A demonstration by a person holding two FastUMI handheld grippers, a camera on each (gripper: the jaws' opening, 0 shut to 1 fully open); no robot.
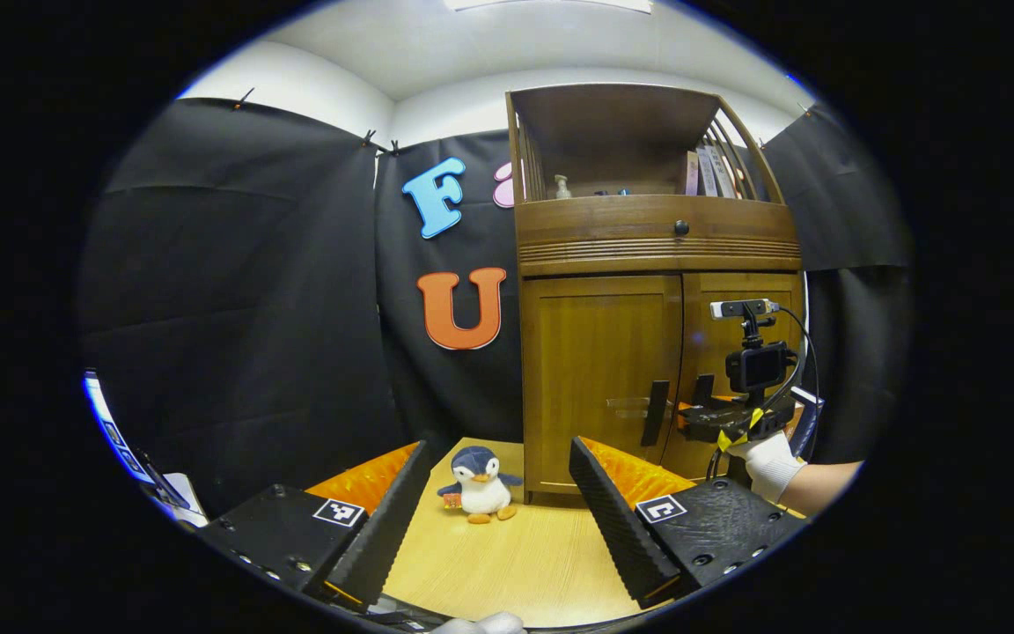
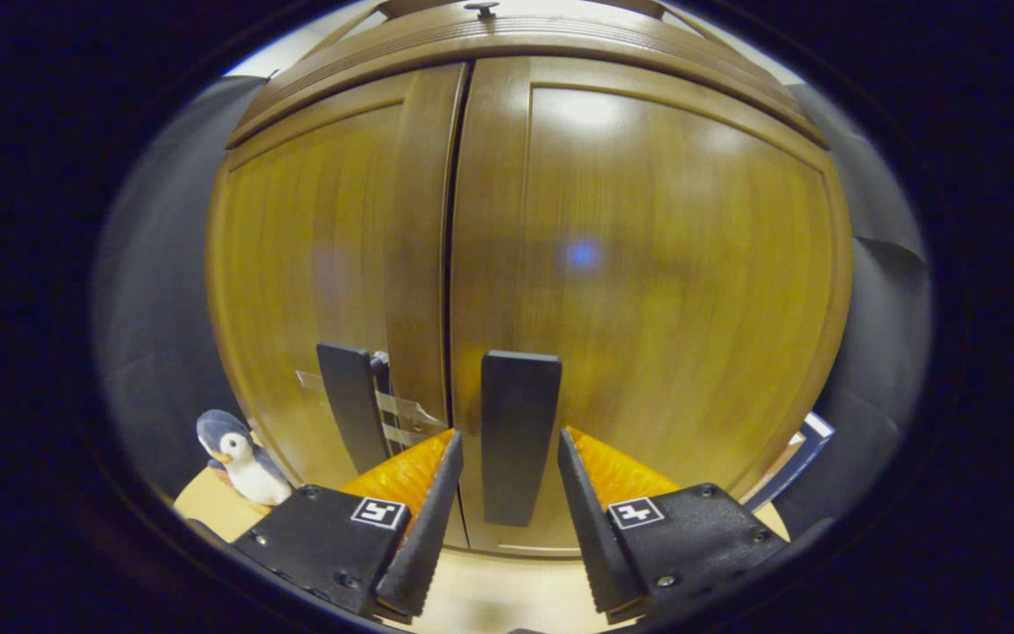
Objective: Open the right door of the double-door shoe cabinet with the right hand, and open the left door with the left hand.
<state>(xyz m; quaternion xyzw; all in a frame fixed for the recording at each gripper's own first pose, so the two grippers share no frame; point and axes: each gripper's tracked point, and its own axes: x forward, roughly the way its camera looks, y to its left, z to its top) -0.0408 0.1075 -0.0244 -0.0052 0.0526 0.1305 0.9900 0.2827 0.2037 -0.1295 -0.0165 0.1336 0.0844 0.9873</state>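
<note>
Cabinet doors were both seen closed, the narrow seam between them running straight down the middle of the shoe cabinet (image 2: 648, 220); the right door (image 2: 674, 291) and the left door (image 2: 322, 264) sat flush, with a dark vertical handle on each beside the seam. In the right gripper view, the right gripper (image 2: 504, 493) was held close against the cabinet front, its jaws spread a little wider than the right door's handle (image 2: 518, 431); the handle stood between the two fingers, a slim gap being left on either side, so nothing was gripped. The left door's handle (image 2: 350, 414) was seen just to the left of it, with free door surface around it. In the left gripper view, the left gripper (image 1: 507, 519) was held well back from the cabinet (image 1: 613, 370) above the light wooden table (image 1: 525, 563); its jaws were wide open and empty. A toy penguin (image 1: 478, 484) stood on the table between the fingers in that view, near the cabinet's lower left corner; bare tabletop lay between it and the gripper. The right gripper (image 1: 692, 416), held in a gloved hand (image 1: 771, 467), was seen at the handles; black cloth was hung to the cabinet's left, apart from its side edge.
</note>
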